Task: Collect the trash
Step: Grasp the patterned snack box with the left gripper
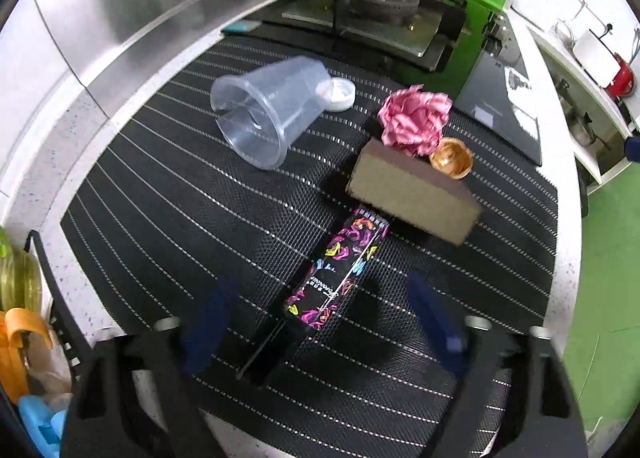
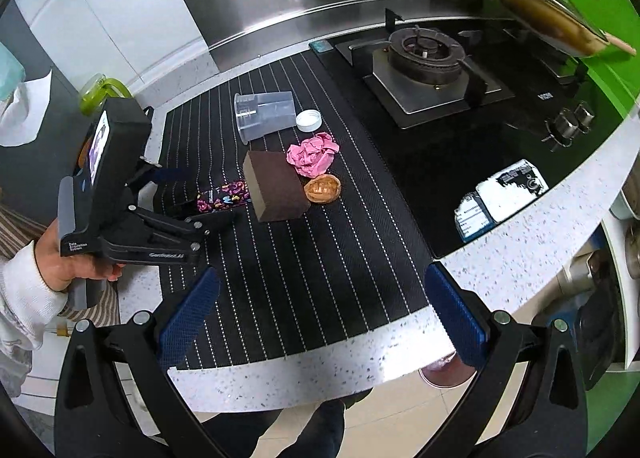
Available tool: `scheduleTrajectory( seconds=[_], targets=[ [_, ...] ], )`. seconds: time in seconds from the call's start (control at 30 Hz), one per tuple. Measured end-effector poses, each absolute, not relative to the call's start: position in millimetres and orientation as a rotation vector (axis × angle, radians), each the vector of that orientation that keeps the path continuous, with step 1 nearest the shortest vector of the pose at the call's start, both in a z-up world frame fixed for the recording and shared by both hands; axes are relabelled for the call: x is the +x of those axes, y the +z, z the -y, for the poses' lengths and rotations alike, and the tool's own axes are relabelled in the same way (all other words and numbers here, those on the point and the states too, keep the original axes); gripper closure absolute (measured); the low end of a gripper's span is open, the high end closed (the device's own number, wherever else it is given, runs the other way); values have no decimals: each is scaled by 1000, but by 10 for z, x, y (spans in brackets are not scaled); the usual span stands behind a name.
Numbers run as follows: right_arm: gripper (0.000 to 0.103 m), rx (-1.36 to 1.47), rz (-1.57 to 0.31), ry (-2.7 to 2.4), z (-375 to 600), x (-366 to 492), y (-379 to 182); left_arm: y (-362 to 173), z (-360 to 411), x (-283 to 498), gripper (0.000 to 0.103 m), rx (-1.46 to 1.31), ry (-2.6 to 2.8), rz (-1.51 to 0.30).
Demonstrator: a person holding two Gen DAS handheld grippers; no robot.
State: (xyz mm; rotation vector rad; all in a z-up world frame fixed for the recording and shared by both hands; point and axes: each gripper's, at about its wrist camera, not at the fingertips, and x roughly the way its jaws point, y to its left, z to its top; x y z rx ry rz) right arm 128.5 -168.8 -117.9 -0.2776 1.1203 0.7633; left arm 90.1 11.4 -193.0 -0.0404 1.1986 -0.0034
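The printed wrapper [image 1: 340, 274] is seen low in the centre of the left wrist frame, lying on the striped mat [image 1: 160, 217], its long axis running from the spread fingers of the left gripper [image 1: 320, 322] up toward the sponge block [image 1: 412, 193]. The right gripper [image 2: 320, 314], likewise spread and empty, is held farther off. The wrapper's far end is hidden beneath the block; the left fingers are blurred.

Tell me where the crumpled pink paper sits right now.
The crumpled pink paper lies on the striped black mat, just behind the brown sponge block, beside the walnut shell, with the tipped clear plastic cup farther back.
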Motion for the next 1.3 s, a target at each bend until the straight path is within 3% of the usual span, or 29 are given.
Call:
scheduleTrajectory(
  seconds=[0.23,1.07,1.2,1.3],
  targets=[
    [3,-293,-1133,787,1562,1331,-1267,-1996,-137,896,77,-81,-16,-1227],
    [4,-452,-1142,966,651,1337,-1774,-1541,-437,510,80,-249,101,-1151],
    [20,-472,-1142,975,565,1405,-1851,-1553,-466,506,80,-263,108,-1146],
    [24,-495,-1149,982,503,1436,-1926,-1569,-481,503,80,-271,109,-1147]
  ],
)
